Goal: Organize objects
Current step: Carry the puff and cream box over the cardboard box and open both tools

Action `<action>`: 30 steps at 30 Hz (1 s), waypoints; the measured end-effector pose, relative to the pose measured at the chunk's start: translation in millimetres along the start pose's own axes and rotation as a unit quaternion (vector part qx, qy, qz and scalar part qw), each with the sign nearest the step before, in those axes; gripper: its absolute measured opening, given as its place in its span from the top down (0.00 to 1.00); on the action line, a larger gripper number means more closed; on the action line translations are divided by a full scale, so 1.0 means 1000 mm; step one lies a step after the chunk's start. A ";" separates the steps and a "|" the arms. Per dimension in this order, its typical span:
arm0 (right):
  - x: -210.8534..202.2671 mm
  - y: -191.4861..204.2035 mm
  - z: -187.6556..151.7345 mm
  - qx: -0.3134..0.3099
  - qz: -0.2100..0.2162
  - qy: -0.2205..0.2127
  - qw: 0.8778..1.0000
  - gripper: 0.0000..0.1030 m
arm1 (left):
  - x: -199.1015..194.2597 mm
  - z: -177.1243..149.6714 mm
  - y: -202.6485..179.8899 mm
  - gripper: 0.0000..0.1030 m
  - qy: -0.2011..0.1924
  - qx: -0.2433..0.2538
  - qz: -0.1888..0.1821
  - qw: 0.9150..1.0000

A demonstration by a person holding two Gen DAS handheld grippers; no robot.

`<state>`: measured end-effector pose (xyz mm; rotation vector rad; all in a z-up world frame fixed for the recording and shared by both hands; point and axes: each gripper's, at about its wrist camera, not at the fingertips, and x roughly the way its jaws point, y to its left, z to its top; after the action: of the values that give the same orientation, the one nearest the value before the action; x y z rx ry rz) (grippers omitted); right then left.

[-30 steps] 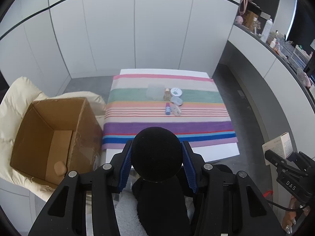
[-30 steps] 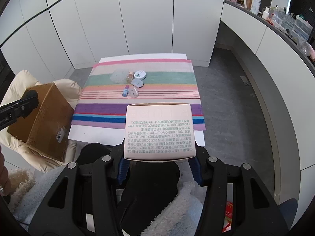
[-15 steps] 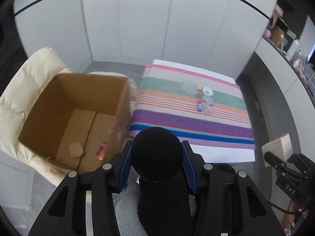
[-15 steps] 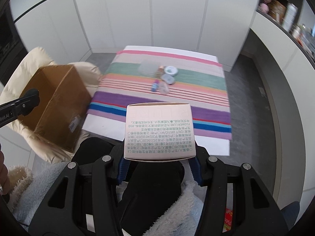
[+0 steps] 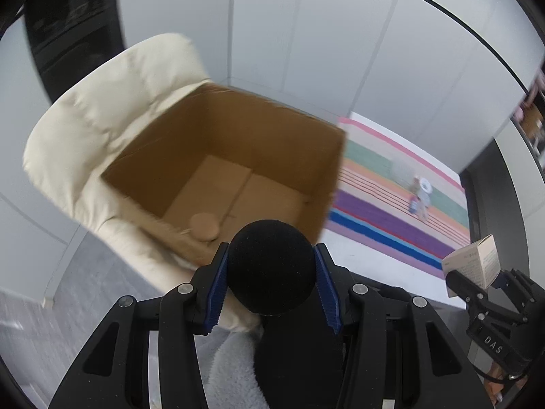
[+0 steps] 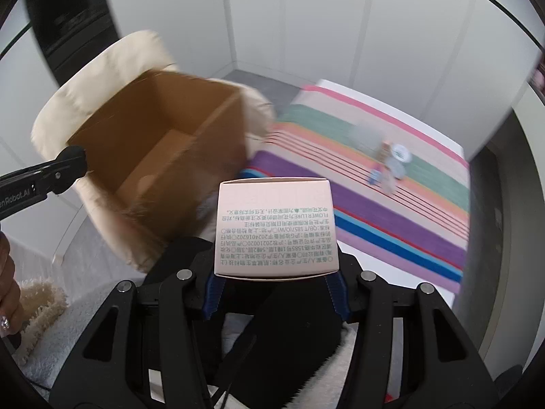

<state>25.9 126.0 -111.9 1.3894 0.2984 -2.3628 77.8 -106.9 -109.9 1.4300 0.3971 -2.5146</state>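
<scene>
My left gripper [image 5: 270,267] is shut on a black round-topped object [image 5: 270,262], just in front of the near rim of an open cardboard box [image 5: 238,156]. A tan disc [image 5: 203,226] lies on the box floor. My right gripper [image 6: 274,272] is shut on a pale pink printed carton [image 6: 275,228], to the right of the same cardboard box [image 6: 163,156]. That carton [image 5: 475,264] and the right gripper also show at the right edge of the left wrist view. Small jars and bottles [image 6: 391,163] lie on the striped cloth [image 6: 391,204].
The box rests on a cream padded chair [image 5: 102,119]. A table with the striped cloth [image 5: 391,197] stands to the right of it. White cabinet doors [image 5: 306,34] fill the back. A hand [image 6: 8,272] and fluffy fabric show at lower left in the right wrist view.
Both grippers have swung left from facing the table toward the cardboard box, which now fills the centre of the left wrist view. Each grip is unchanged.
</scene>
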 end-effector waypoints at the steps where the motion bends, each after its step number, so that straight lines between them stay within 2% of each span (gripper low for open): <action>1: 0.002 0.010 0.003 -0.009 0.005 0.001 1.000 0.48 | -0.001 -0.001 0.009 0.52 0.000 -0.009 -0.001 1.000; 7: 0.015 0.066 0.016 -0.061 0.024 0.004 0.998 0.48 | -0.005 0.000 0.052 0.52 -0.006 -0.050 0.007 0.999; 10: 0.019 0.079 0.018 -0.075 0.026 0.009 0.997 0.48 | 0.000 0.003 0.061 0.52 -0.006 -0.062 0.007 0.998; 19: 0.029 0.096 0.048 -0.099 0.032 -0.007 0.995 0.48 | 0.019 0.020 0.072 0.52 -0.002 -0.077 0.012 0.997; 26: 0.064 0.114 0.087 -0.110 0.062 -0.007 0.992 0.48 | 0.047 0.051 0.076 0.52 0.001 -0.073 0.027 0.997; 30: 0.087 0.116 0.107 -0.107 0.066 -0.006 0.992 0.48 | 0.070 0.073 0.074 0.52 0.009 -0.069 0.034 0.997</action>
<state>-47.5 -37.2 -134.4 1.2557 0.4296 -2.1605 8.2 -205.5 -143.4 1.3905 0.5049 -2.3729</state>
